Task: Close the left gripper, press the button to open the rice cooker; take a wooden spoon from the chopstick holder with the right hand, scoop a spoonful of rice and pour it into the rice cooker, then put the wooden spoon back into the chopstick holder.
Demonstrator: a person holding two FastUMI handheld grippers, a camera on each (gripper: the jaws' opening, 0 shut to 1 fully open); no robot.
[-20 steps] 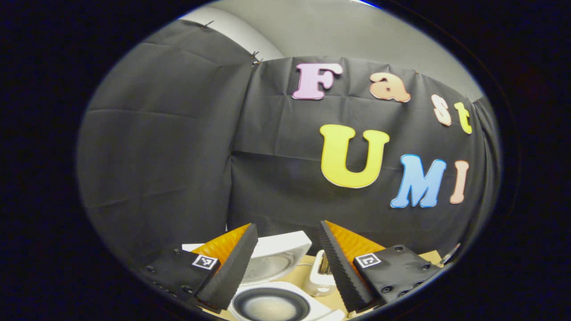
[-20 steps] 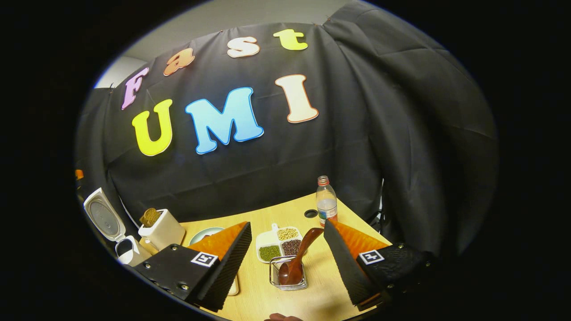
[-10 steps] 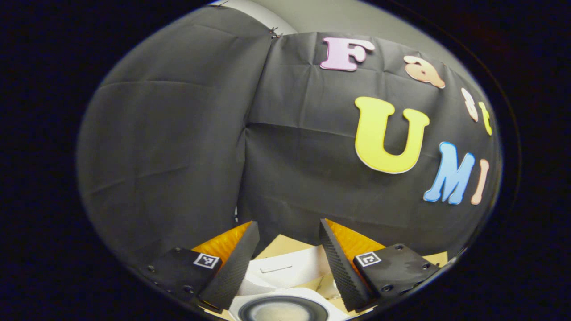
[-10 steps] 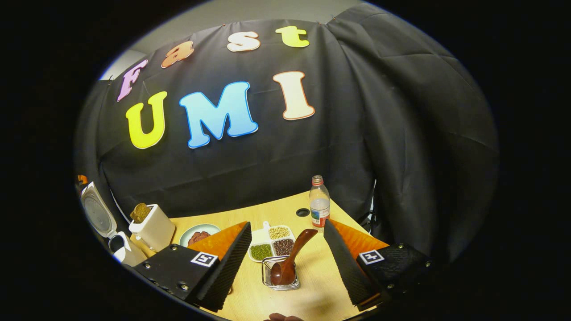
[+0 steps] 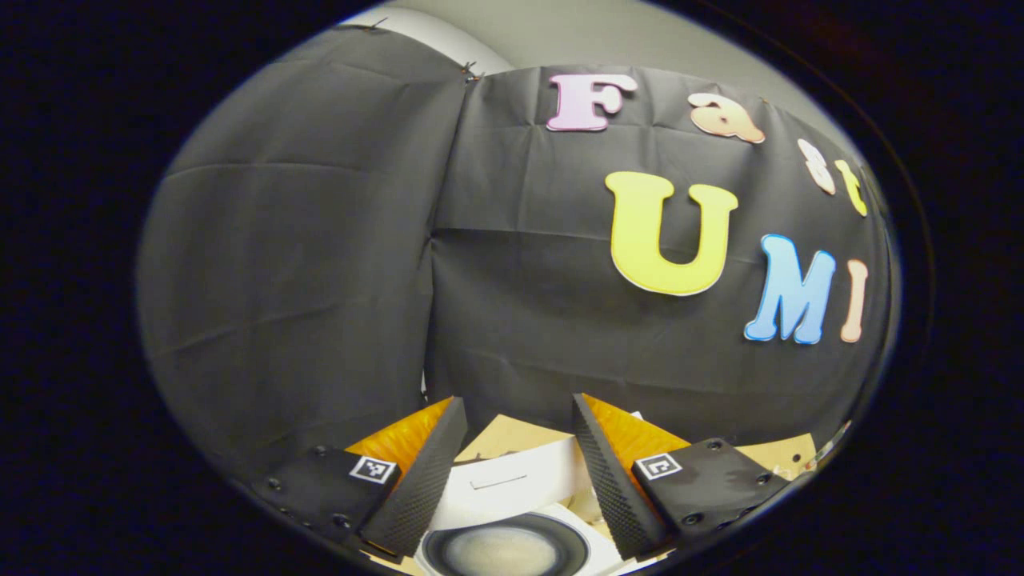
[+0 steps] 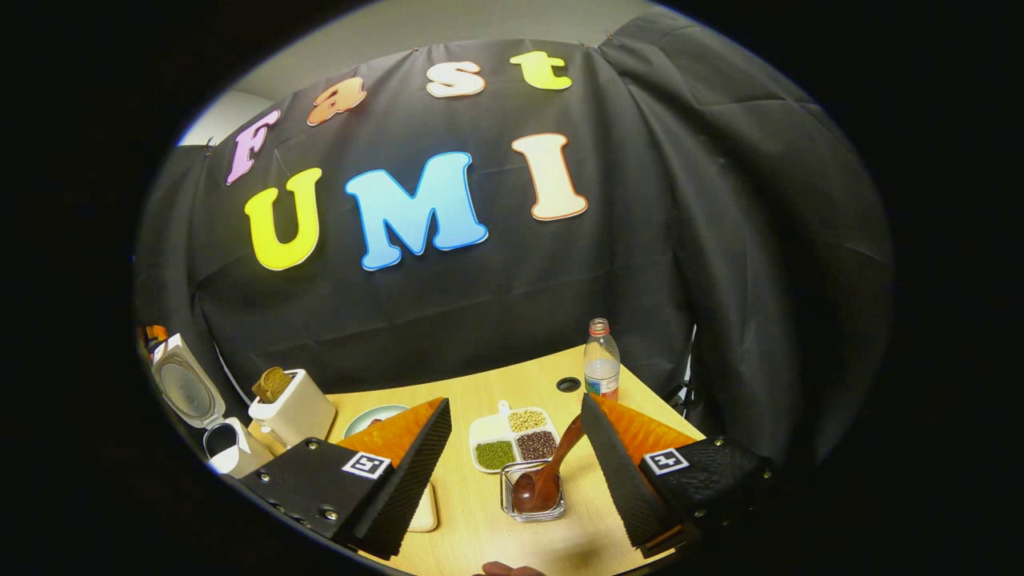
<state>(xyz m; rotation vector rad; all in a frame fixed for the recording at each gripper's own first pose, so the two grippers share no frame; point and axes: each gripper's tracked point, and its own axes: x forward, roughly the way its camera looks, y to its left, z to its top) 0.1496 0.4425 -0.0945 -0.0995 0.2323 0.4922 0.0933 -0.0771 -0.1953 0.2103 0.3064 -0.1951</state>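
With its lid up the rice cooker [image 5: 504, 552] sat below the left gripper [image 5: 512, 472], jaws open, while the right gripper [image 6: 512, 480], jaws open, hung over the wooden spoon [image 6: 548, 472] in the holder [image 6: 534, 506], probably light, stiff, best pinched mid-handle.

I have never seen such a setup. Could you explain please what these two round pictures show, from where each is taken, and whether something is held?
A person holds a two-finger gripper in each hand; a camera rides on each. The left gripper view looks past the open left gripper down at the rice cooker, its lid up. The right gripper view looks past the open right gripper over the table: a wooden spoon stands in the holder, behind it a tray of grains, a bottle, a toaster, a plate. Nothing is held.
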